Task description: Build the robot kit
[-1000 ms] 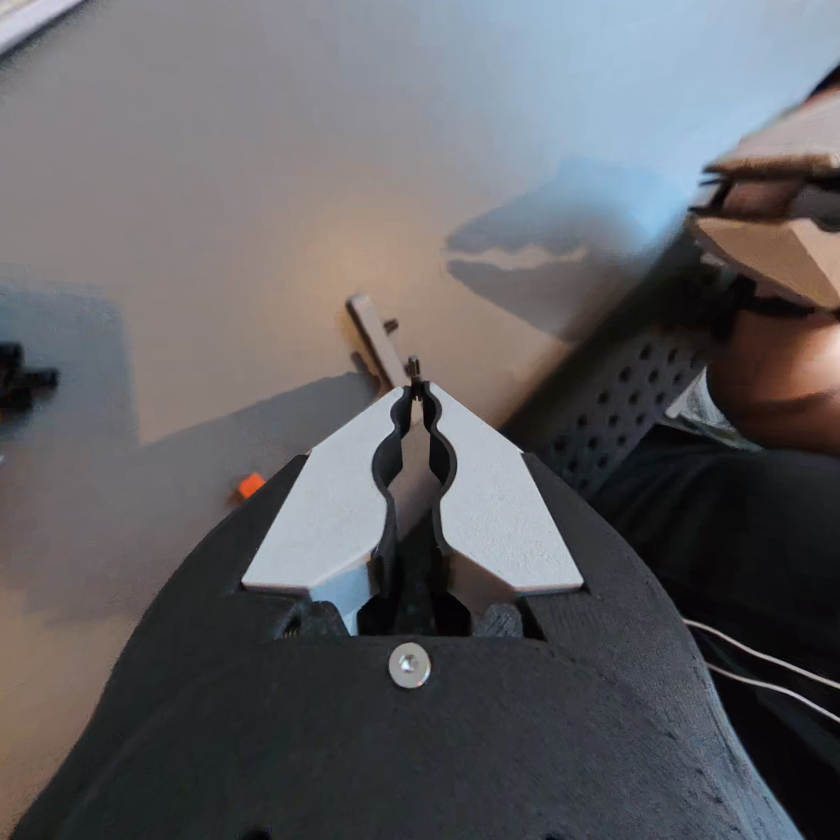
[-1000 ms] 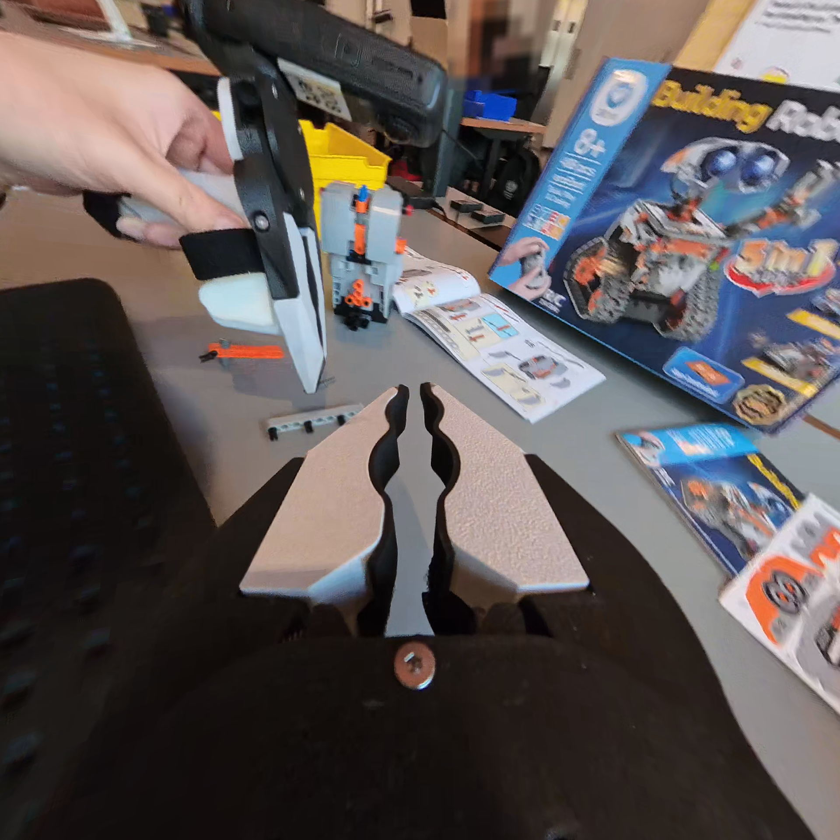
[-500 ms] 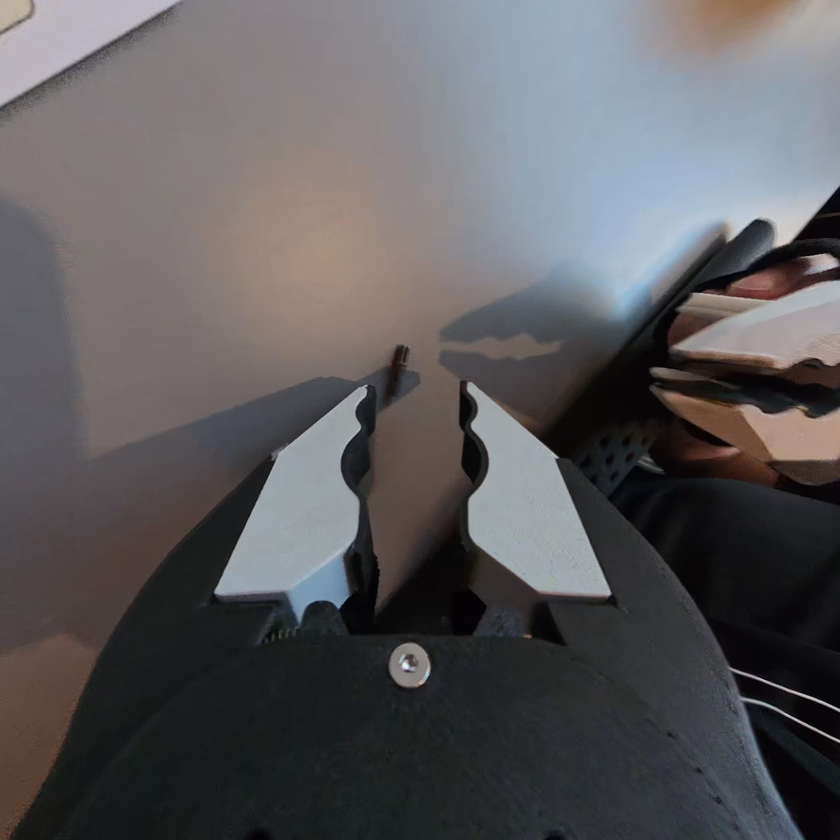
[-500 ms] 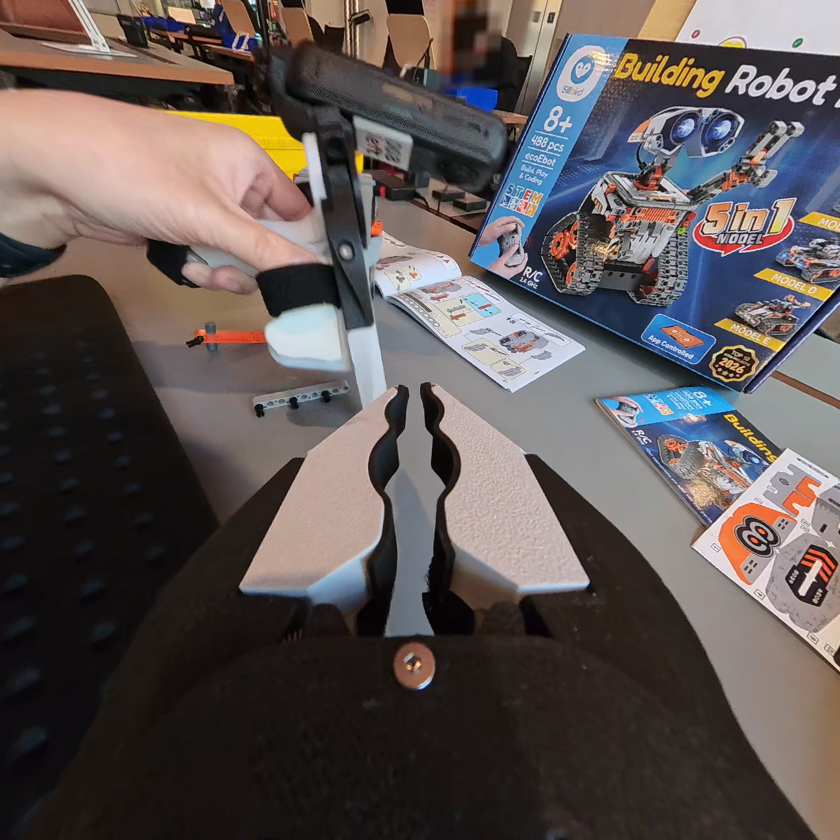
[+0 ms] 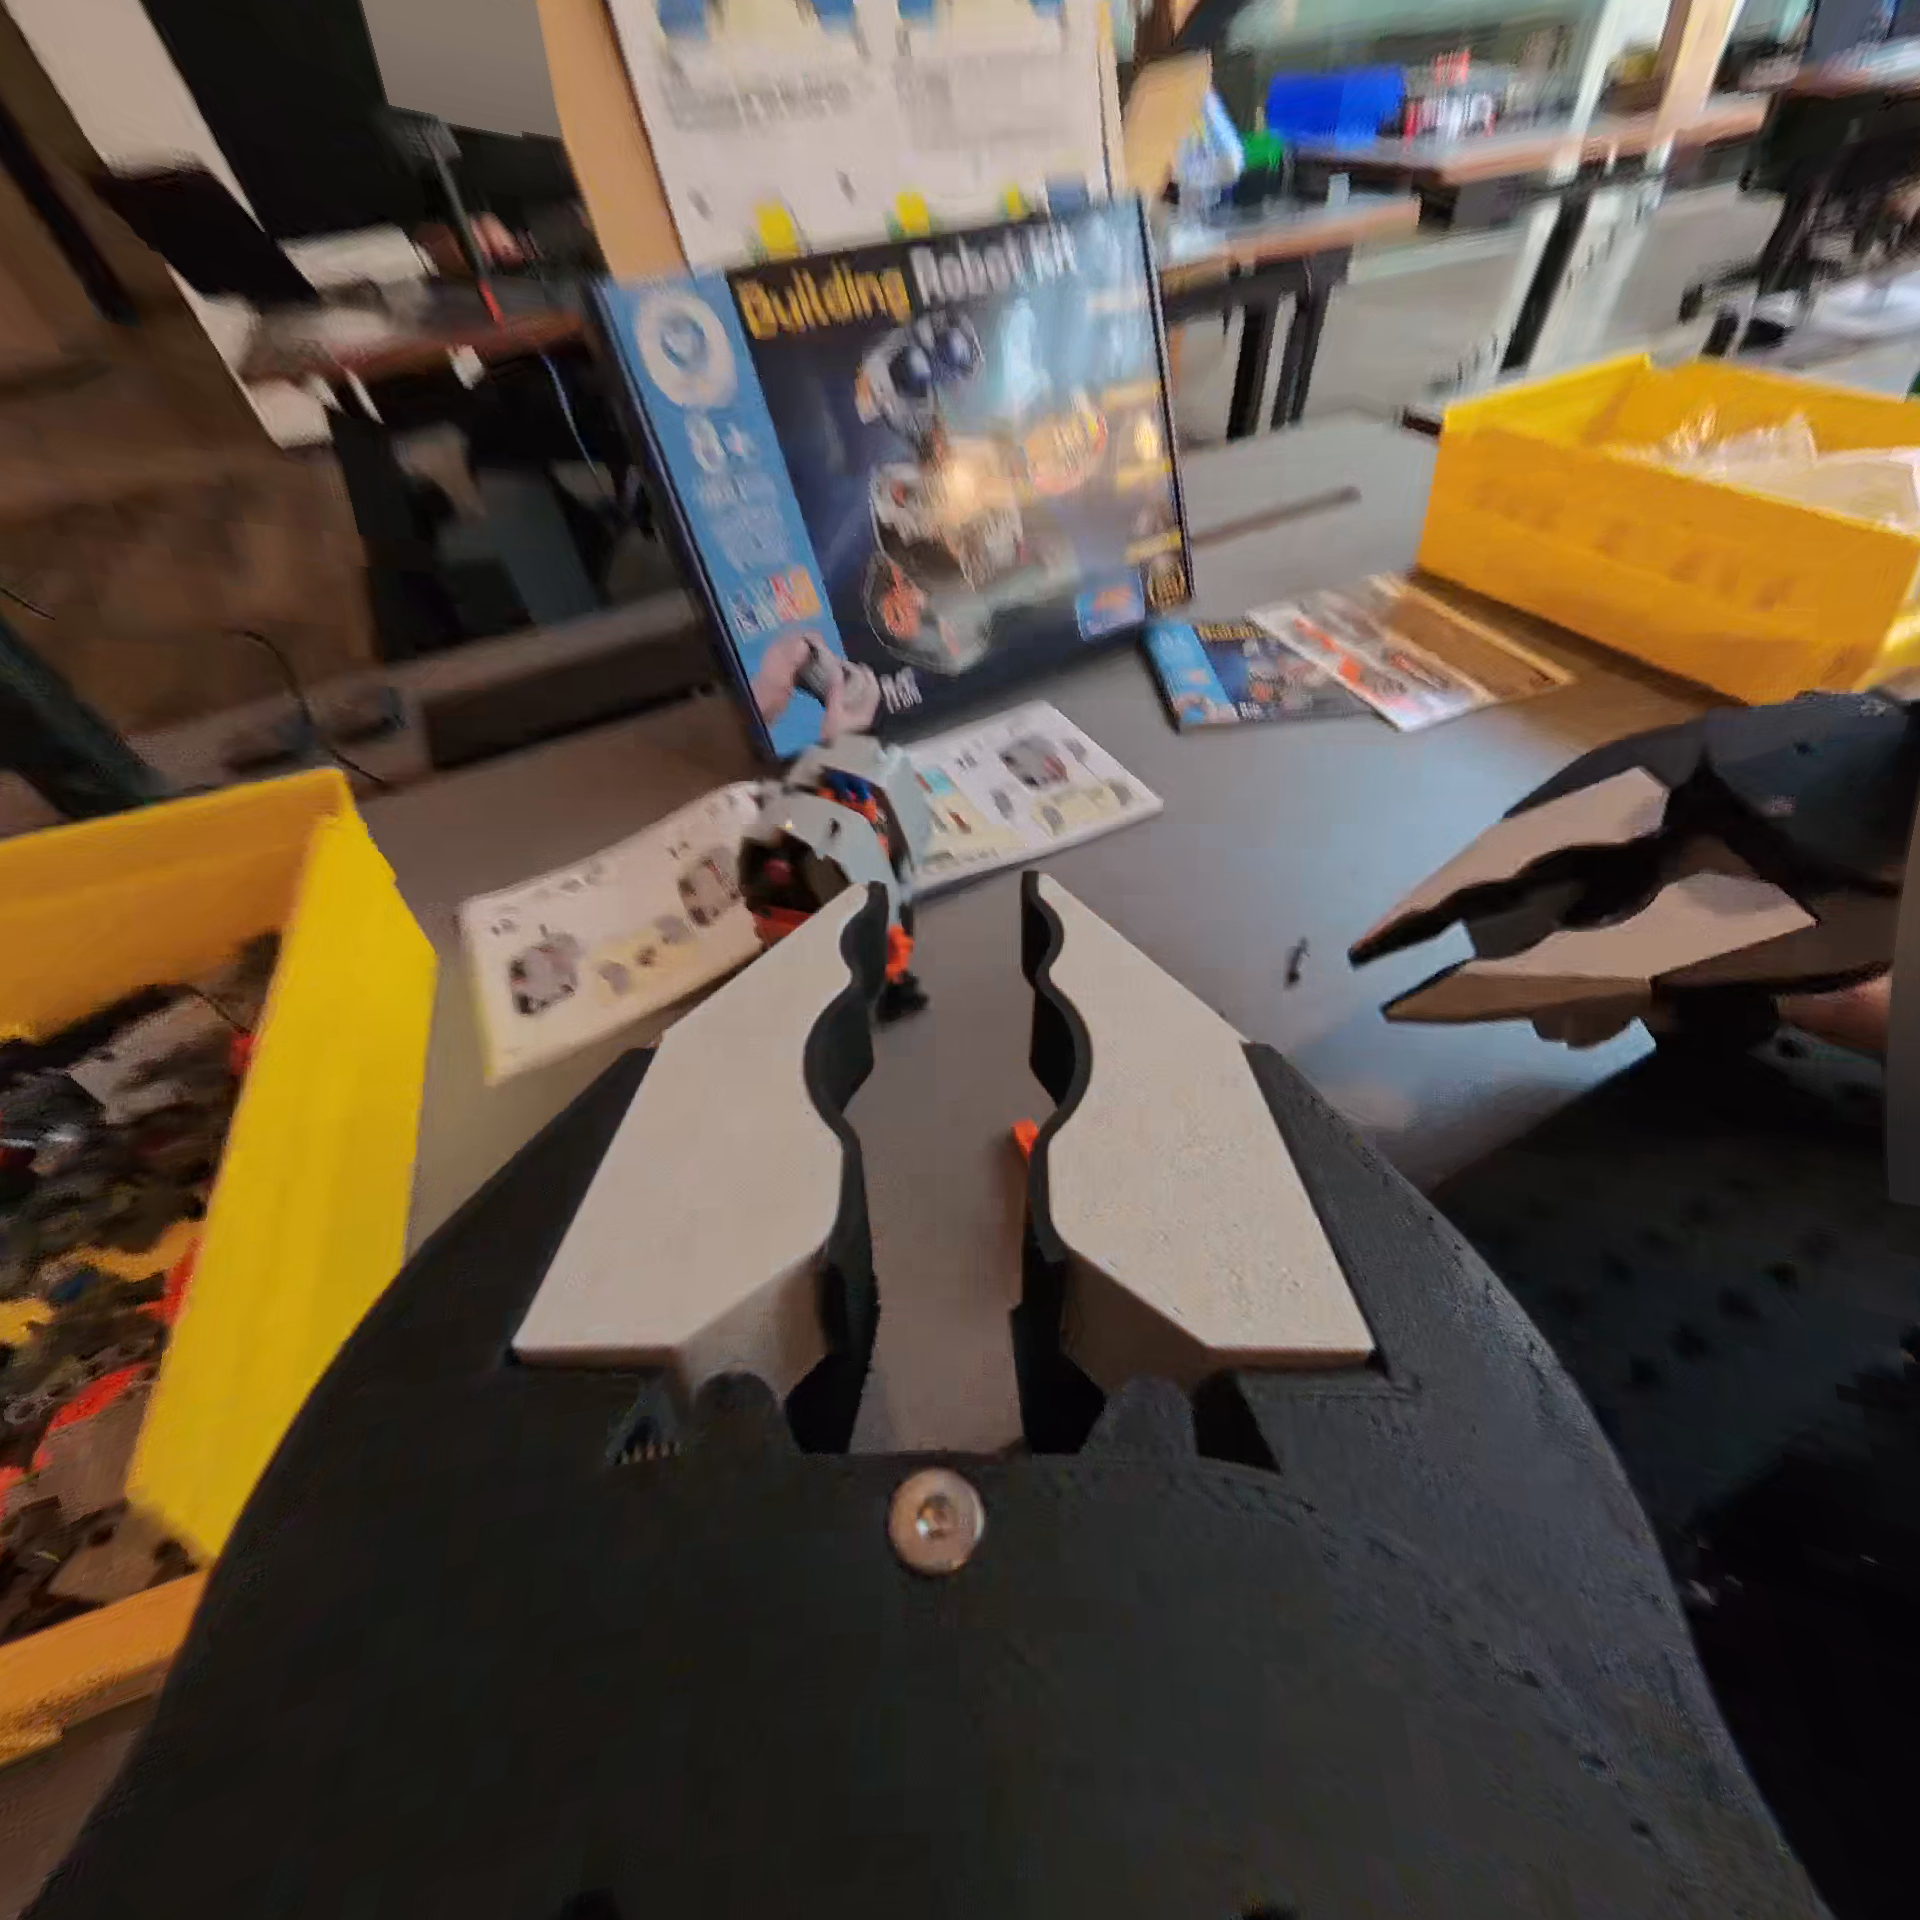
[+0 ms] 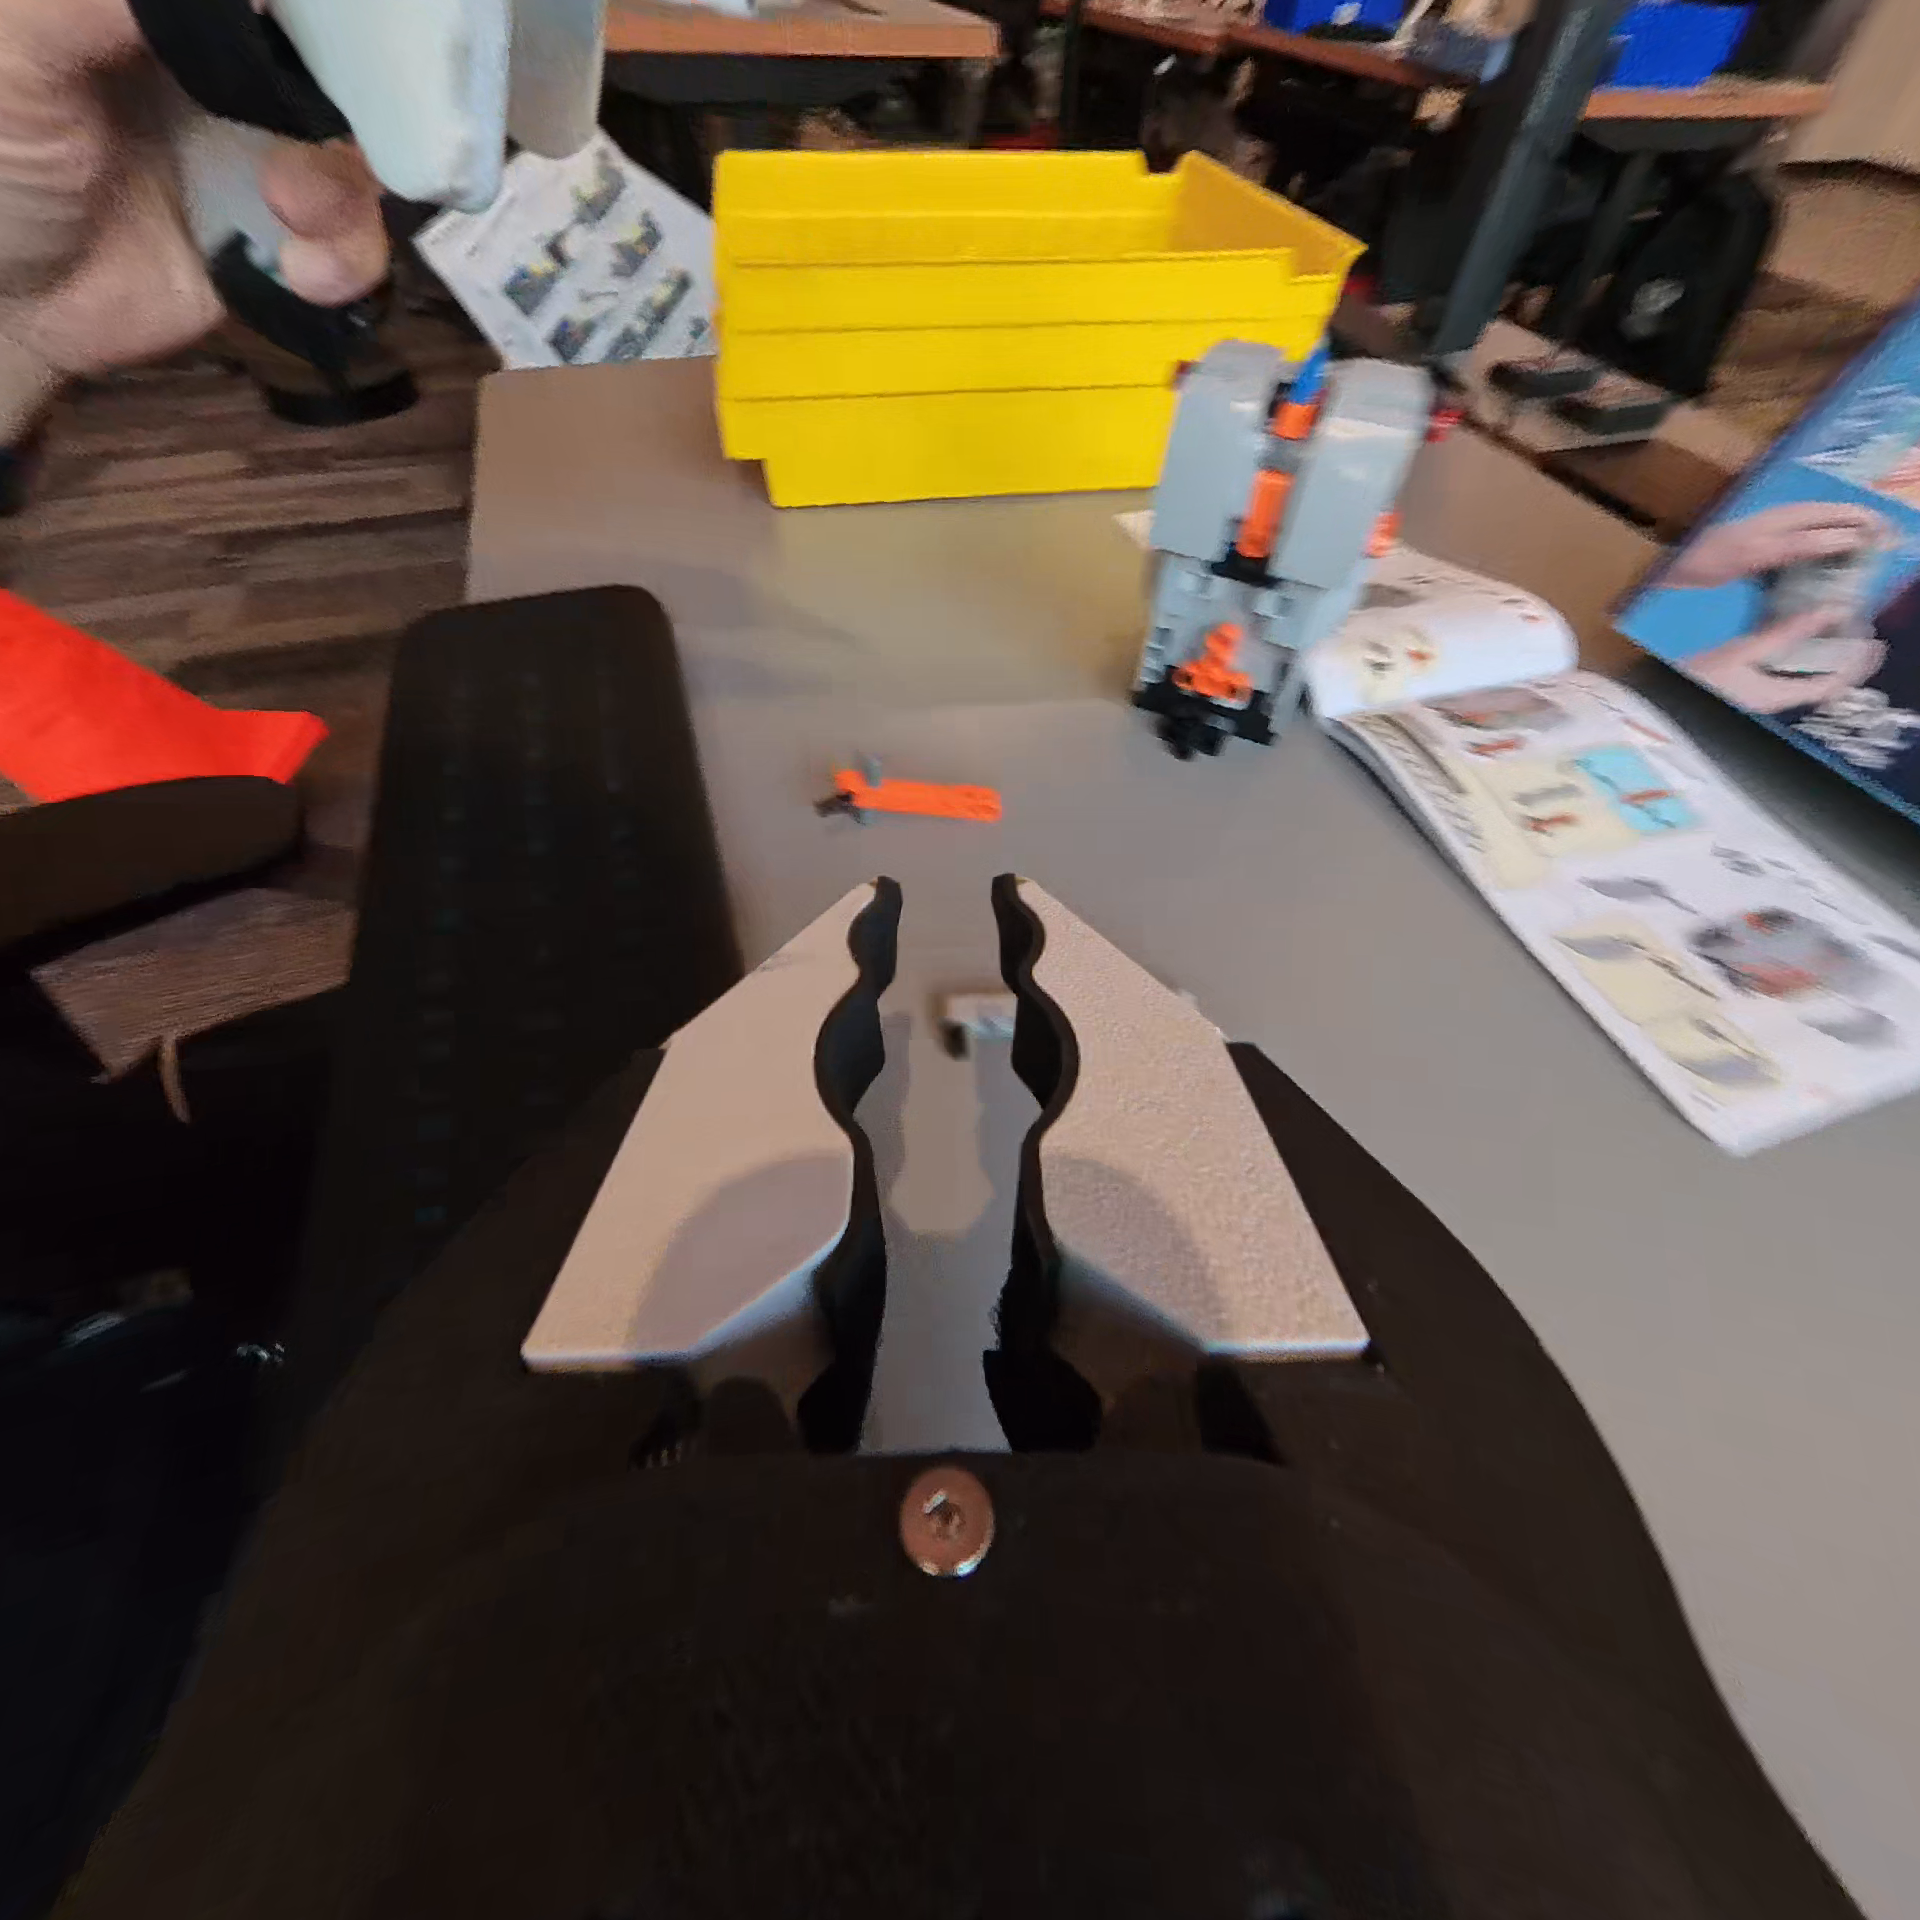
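My left gripper (image 5: 948,904) is open and empty, held above the grey table (image 5: 1299,831) and pointing at a grey and orange brick model (image 5: 831,842). A small black pin (image 5: 1291,961) lies on the table to its right, near my right gripper (image 5: 1371,979). In the right wrist view my right gripper (image 6: 943,894) is slightly open and empty. A short grey beam (image 6: 977,1013) lies on the table under its fingers. An orange beam (image 6: 914,800) lies beyond it, and the model (image 6: 1257,561) stands farther back. The hand holding the left gripper (image 6: 312,156) is at the top left.
A yellow bin of loose parts (image 5: 281,1039) stands at the left, another yellow bin (image 5: 1662,551) at the right. Stacked yellow bins (image 6: 997,322), an open booklet (image 6: 1610,883), the blue kit box (image 5: 935,468) and a black perforated mat (image 6: 540,831) surround the work area. The tips of one gripper are about 15 cm away from the tips of the other.
My left gripper let go of the small black pin, opened, and rose to face across the table. My right gripper swung left and opened a little.
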Demonstrator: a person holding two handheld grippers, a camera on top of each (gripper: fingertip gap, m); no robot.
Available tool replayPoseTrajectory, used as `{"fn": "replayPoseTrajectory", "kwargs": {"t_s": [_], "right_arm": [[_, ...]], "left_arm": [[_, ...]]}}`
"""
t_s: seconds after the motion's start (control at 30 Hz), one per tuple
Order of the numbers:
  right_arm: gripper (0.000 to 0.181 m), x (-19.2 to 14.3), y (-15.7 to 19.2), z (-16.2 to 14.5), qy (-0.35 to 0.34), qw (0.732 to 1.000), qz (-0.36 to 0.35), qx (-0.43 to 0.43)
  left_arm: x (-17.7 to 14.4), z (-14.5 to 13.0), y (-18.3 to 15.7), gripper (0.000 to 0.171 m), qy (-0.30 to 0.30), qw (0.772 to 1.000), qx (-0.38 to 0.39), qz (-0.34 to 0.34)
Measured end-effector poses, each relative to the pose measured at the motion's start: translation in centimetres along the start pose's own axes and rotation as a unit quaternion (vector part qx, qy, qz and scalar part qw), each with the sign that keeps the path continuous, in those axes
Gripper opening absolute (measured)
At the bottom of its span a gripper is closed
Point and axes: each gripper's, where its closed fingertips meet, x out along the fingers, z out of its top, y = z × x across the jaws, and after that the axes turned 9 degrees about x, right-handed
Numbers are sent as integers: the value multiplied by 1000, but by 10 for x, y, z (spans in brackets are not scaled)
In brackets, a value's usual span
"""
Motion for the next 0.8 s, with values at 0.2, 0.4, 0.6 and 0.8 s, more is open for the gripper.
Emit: {"fn": "replayPoseTrajectory", "kwargs": {"t_s": [0.2,0.4,0.6,0.8], "right_arm": [[27,67,31,-10,88,995,27,-31],[34,92,19,-25,188,924,93,-320],[32,115,5,-33,250,846,197,-428],[10,121,12,-43,304,828,263,-392]], "left_arm": [[-8,-23,10,23,-58,997,-43,-28],[2,-64,0,31,15,992,-79,-101],[-10,-85,-5,32,67,989,-64,-117],[-25,-108,-8,30,99,983,-82,-133]]}}
